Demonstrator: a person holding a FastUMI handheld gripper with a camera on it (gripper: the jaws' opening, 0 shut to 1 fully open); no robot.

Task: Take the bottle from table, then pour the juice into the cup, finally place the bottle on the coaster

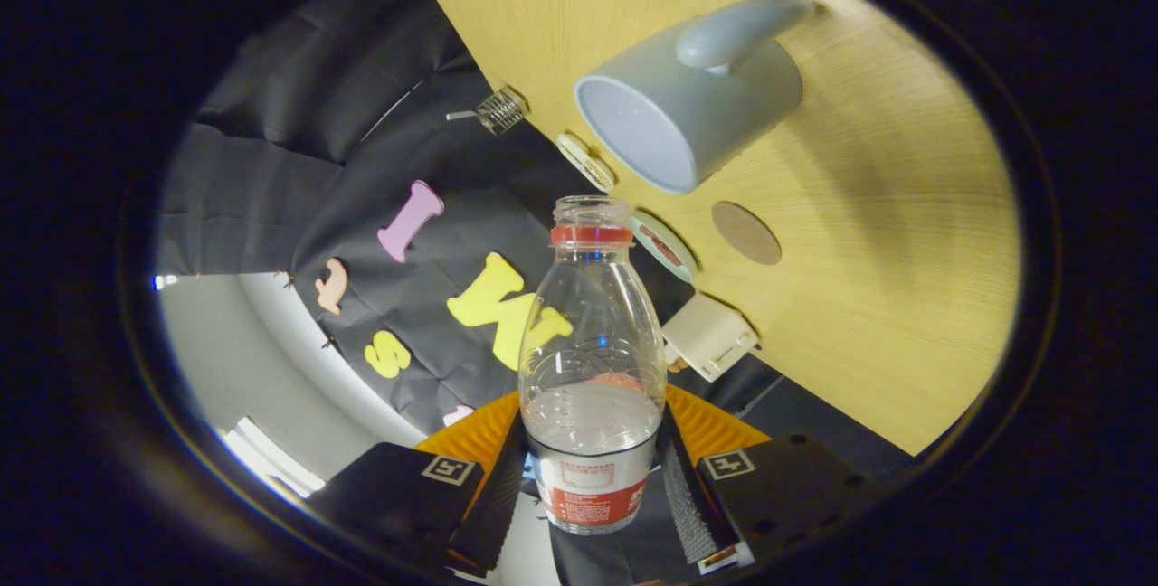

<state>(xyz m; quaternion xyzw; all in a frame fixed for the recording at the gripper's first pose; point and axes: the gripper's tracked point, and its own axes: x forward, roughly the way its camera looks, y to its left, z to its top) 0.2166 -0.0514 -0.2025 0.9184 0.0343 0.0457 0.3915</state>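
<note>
Your claw is pinching the clear plastic bottle low on its body, at the label, one finger pressed to each side. The bottle is uncapped, with a red ring at the neck, and is carried clear of the counter; the view is rolled, so the counter stands tilted beyond it. Liquid sits about a third of the way up the bottle, with its surface level across the body. Just past the bottle mouth lies the grey cup, handle uppermost in this view, its open rim facing the bottle; the inside looks dry, though you cannot be sure. Right of the neck, on the counter, is the round brown coaster, bare, with a small white box near the counter edge. Judgement: the take is done, the pour is only beginning, and the placing on the coaster is left
</note>
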